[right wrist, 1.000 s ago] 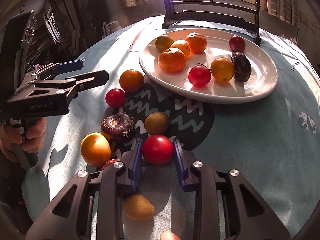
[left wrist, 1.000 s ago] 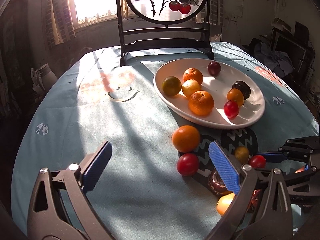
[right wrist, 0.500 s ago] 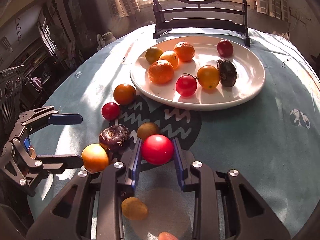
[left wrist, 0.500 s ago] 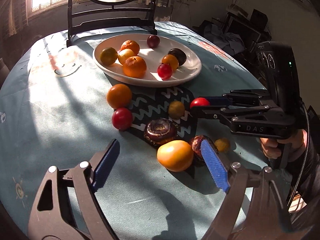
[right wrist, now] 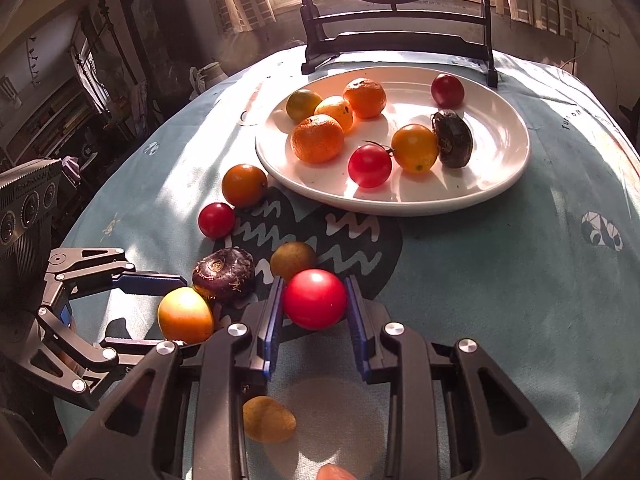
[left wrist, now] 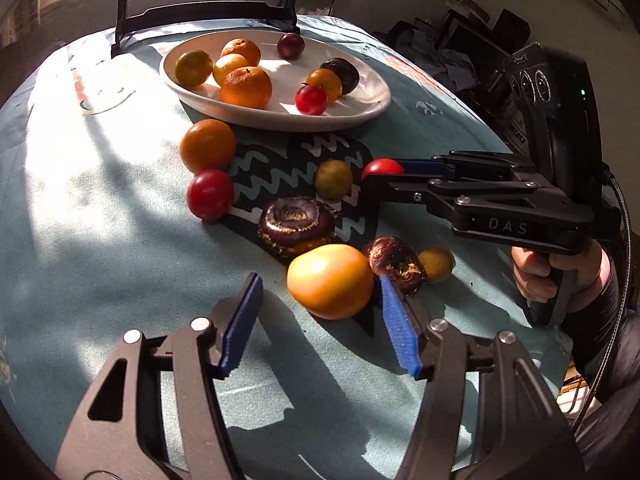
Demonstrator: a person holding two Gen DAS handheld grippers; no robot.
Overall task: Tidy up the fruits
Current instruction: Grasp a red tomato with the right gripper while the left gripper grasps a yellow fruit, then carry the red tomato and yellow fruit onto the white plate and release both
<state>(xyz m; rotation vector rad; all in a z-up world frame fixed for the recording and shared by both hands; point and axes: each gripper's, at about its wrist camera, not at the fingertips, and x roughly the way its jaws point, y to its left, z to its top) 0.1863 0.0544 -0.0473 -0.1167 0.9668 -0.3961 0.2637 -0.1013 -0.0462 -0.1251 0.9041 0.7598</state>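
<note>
Glossy round red tomato [right wrist: 315, 299] sits clamped between the right tongs [right wrist: 314, 304]; left tongs [left wrist: 320, 320], closing, straddle a smooth yellow-orange tomato [left wrist: 331, 281], pads apart.

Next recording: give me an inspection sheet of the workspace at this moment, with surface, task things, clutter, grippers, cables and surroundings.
Surface: round table under a teal cloth with a dark wavy patch.
Job's things: white plate holding eight fruits; about seven more loose in front of it, plus one gripped.
Clutter: dark picture stand behind the plate.
Grippers: right gripper shut on a red tomato; left gripper has just been closing around a yellow tomato, its far-side pad visibly short of it.
Cables: one hose runs down from the right gripper's handle.
Surroundings: sunlit window, cluttered shelves.
</note>
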